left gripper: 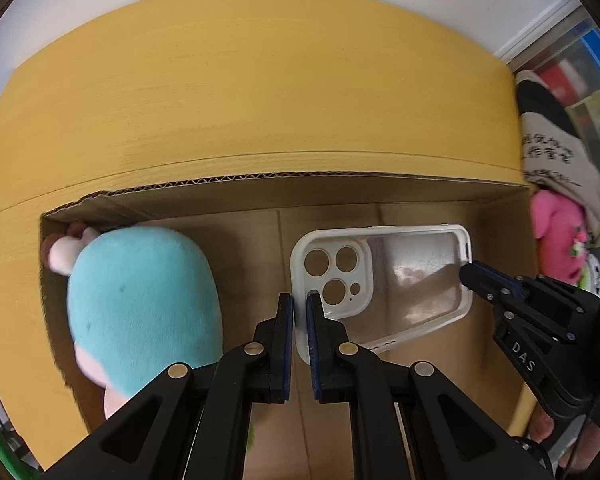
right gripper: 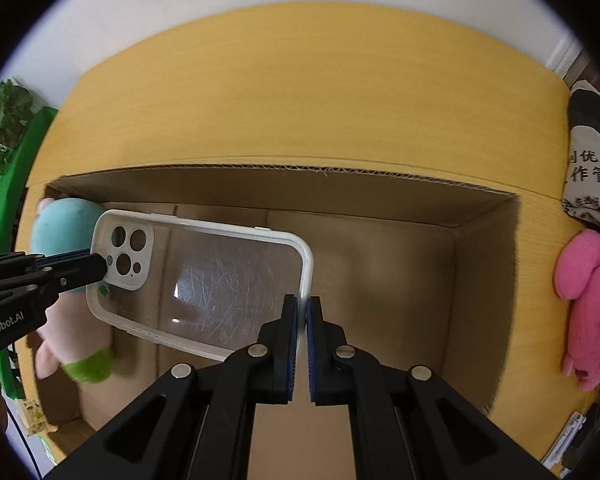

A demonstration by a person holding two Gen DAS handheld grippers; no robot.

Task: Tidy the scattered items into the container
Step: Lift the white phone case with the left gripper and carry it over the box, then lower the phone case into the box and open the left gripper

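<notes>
Left wrist view: one clear phone case (left gripper: 388,276), one blue plush (left gripper: 140,308) in one cardboard box (left gripper: 260,196), one pink plush (left gripper: 556,236) outside. "DAS" marks the right gripper (left gripper: 466,276). Left gripper (left gripper: 300,300) pinches the case's camera end, right gripper the opposite end; case hangs over the box.

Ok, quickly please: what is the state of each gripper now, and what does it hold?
Left gripper: closed on the camera end of the clear, white-rimmed phone case.
Right gripper: closed on the opposite end of the same case.
</notes>
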